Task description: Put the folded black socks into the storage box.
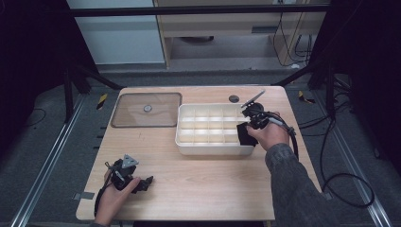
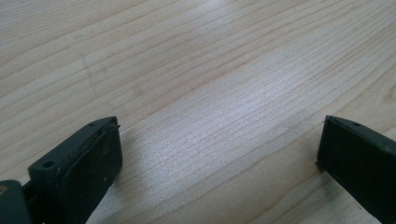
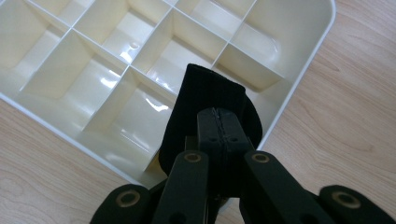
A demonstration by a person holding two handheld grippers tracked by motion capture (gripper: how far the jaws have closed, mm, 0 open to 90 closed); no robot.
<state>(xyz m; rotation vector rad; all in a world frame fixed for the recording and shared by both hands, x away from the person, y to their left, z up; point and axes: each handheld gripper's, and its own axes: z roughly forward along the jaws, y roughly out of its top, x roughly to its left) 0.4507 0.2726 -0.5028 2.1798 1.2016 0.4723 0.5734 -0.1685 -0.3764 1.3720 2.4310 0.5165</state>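
Note:
A cream tray (image 1: pixel 208 149) with several empty compartments stands right of the table's middle. My right gripper (image 1: pixel 248 129) is over its front right corner, shut on a folded piece of black fabric (image 1: pixel 244 135). In the right gripper view the closed jaws (image 3: pixel 219 116) pinch the black fabric (image 3: pixel 201 88), which hangs over the tray's (image 3: pixel 182 60) corner compartments. At the front left of the table my left gripper (image 1: pixel 145 182) rests in a hand. Its jaws (image 2: pixel 219 135) stand wide apart over bare wood, with nothing between them.
A clear flat lid (image 1: pixel 146 109) with a small knob lies at the back left of the table. A dark round hole (image 1: pixel 234 99) sits behind the tray. Bare wood stretches between the two hands. The right gripper's cable (image 1: pixel 331 179) trails off the table's right side.

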